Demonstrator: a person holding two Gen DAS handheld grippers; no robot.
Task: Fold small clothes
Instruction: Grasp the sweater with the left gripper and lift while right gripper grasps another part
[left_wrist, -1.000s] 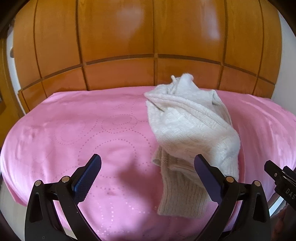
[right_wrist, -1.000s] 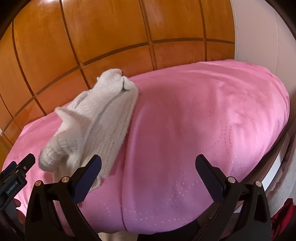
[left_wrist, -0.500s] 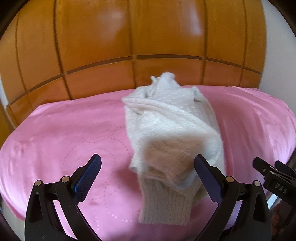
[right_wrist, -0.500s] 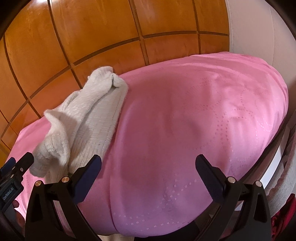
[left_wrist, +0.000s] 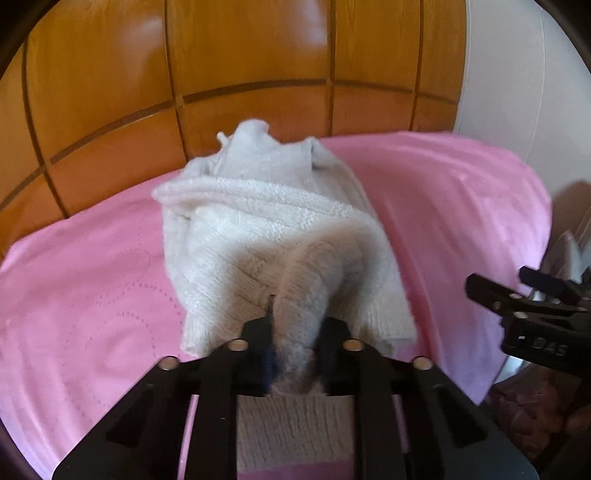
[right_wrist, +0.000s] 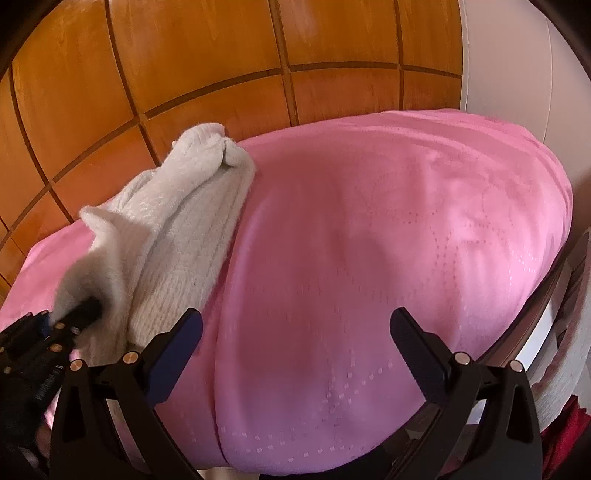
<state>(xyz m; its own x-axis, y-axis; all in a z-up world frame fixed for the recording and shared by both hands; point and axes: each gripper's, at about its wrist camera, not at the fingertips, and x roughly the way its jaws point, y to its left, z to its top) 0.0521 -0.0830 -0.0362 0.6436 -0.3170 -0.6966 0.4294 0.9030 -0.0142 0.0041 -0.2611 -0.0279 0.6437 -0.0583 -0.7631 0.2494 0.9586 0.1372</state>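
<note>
We see the left gripper (left_wrist: 295, 332) level and low at the near edge of the pink bedspread (left_wrist: 92, 280), its jaws pinched on a raised fold of the white knit garment (left_wrist: 273, 229), which lies bunched toward the wooden headboard (left_wrist: 221, 66); the right gripper (right_wrist: 295, 332) hovers near and to the right, jaws spread wide, holding nothing.

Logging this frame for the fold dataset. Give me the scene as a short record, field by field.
garment: white knit sweater, bunched in a heap
surface: pink blanket, sweater lying on it
left gripper: shut on a fold of the sweater's near end
right gripper: open, over bare blanket, holding nothing
backdrop: wooden panelling behind the blanket
fold state: not yet folded flat
</note>
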